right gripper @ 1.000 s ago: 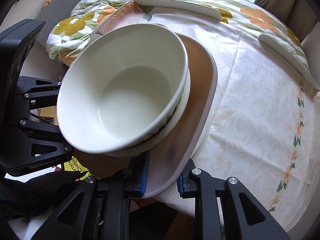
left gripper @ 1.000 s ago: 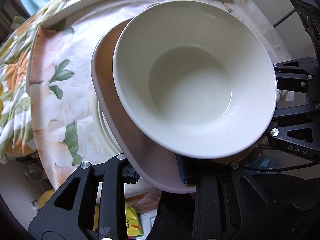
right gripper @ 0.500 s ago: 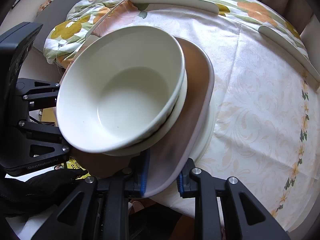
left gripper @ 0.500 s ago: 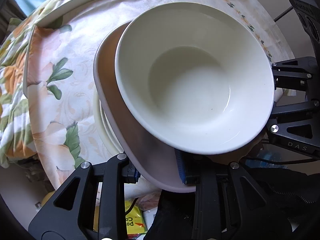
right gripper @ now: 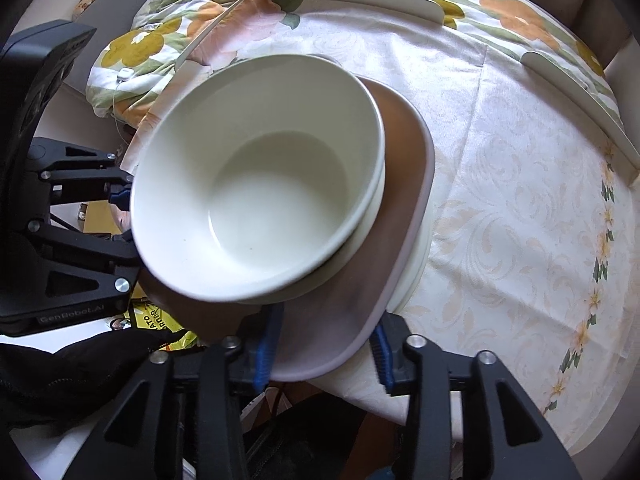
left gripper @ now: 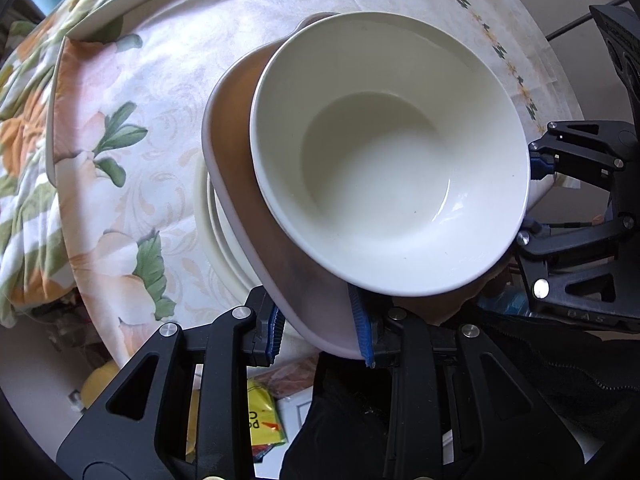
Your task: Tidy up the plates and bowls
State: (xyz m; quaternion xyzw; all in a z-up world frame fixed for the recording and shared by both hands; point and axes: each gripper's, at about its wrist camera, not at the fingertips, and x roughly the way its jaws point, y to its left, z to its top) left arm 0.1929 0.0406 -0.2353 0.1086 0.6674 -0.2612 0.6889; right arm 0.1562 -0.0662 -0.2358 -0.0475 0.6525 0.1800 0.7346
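At lower centre of each wrist view, a pinkish plate (left gripper: pixel 240 184) carrying a white bowl (left gripper: pixel 392 160) sits between blue pads. The left tool (left gripper: pixel 320 330) grips its rim; the right tool (right gripper: pixel 324 350), jaws just opening, stands clear.

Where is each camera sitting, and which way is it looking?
Left wrist: rides the left hand-held gripper, looking steeply down at the white bowl on the pink plate, whose rim it clamps.
Right wrist: rides the right hand-held gripper, also looking steeply down; its jaws have just been opening, the plate's rim between them.
Both share bowl, plate, tablecloth; each sees the other gripper.
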